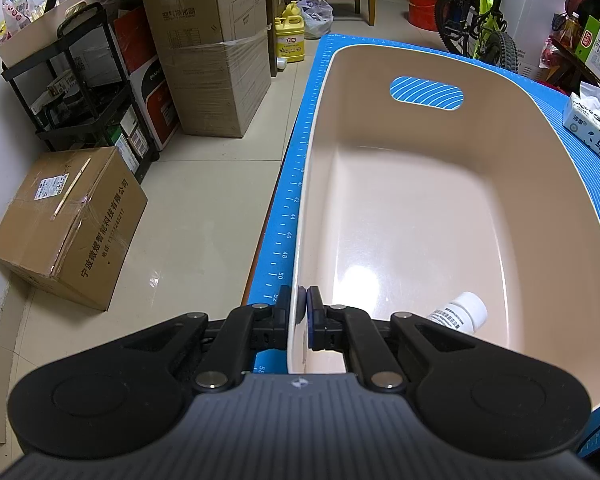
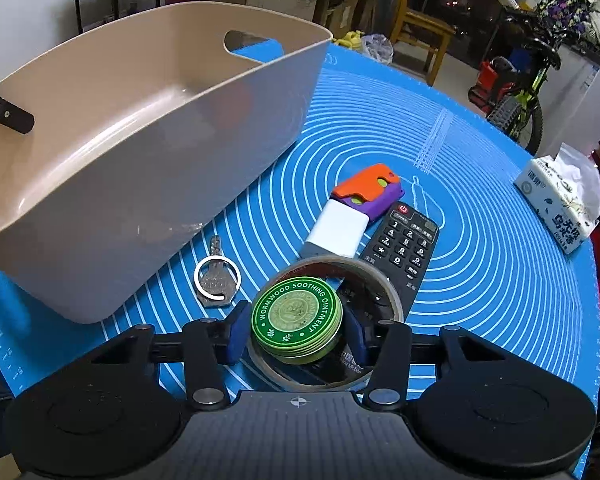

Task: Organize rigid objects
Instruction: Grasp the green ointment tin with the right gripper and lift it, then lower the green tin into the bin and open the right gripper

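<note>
A beige plastic basket (image 1: pixel 520 168) stands on the blue mat (image 1: pixel 296 184). My left gripper (image 1: pixel 301 320) is shut on the basket's near left rim. A small white bottle (image 1: pixel 460 312) lies inside at the near end. In the right wrist view the basket (image 2: pixel 148 160) is at left. My right gripper (image 2: pixel 296 332) is shut on a green ointment tin (image 2: pixel 296 318), held above a tape roll (image 2: pixel 380 276). A key on a ring (image 2: pixel 216 278), a white block (image 2: pixel 336 230), an orange-purple toy (image 2: pixel 370 190) and a black remote (image 2: pixel 404 248) lie on the mat.
A tissue box (image 2: pixel 556 204) sits at the mat's right edge. Beyond the table's left edge are floor and cardboard boxes (image 1: pixel 68 224), a black rack (image 1: pixel 80 92), a yellow jug (image 1: pixel 290 38). A bicycle (image 1: pixel 484 16) and a wooden chair (image 2: pixel 420 20) stand behind.
</note>
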